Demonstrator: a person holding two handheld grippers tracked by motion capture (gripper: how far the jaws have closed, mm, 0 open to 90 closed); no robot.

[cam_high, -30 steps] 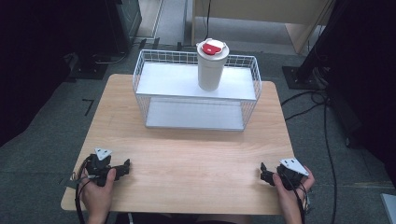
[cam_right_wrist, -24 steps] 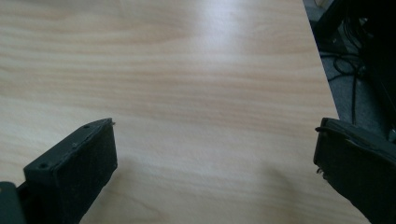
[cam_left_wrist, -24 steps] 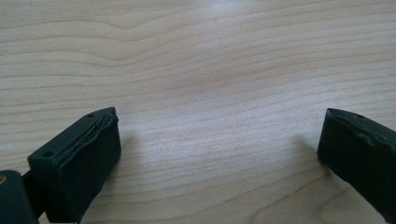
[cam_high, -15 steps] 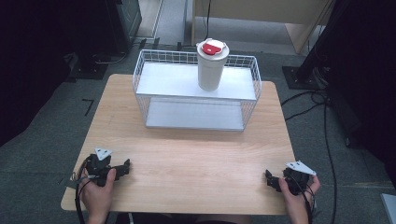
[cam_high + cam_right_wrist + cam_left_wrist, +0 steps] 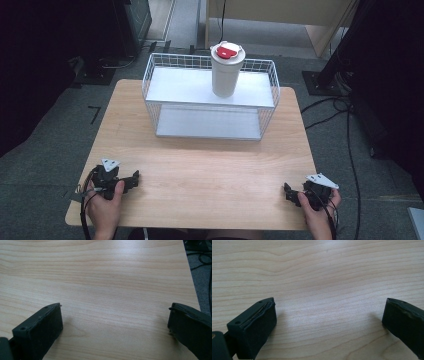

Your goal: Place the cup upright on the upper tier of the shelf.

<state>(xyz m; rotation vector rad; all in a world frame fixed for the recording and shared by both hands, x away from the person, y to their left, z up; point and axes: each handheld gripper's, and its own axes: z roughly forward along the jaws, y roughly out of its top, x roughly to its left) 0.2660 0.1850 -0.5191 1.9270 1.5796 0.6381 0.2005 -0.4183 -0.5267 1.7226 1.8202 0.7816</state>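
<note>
Both hand-held grippers parked low on the near edge of the surface (image 5: 210, 175), well apart from each other. Left hand-held gripper (image 5: 131, 179) resting at the near left corner, jaws spread wide with bare wood grain between them in the left gripper view (image 5: 329, 322). Right hand-held gripper (image 5: 290, 192) resting at the near right corner, jaws likewise spread wide and pinching nothing (image 5: 115, 325), with the surface's edge just beyond its outer jaw.

Nearest thing worth handling: a white tumbler (image 5: 226, 75) with a red-tabbed lid (image 5: 227, 51), standing upright on the top shelf of a white wire rack (image 5: 150, 85). Far ahead of both hand-held grippers, roughly midway between them, somewhat nearer the right one's side. Lower shelf of the rack bare.

Judged as the opening step: nothing grasped, no reach begun. Next move likely calls for 1 hand-held gripper to lift off the surface, travel forward and up past the rack's front rail, and arrive with jaws spread at mid-height on the tumbler's body. Wide spread needed, as the tumbler looks broad; care needed to clear the wire rim and avoid tipping a tall cup.
</note>
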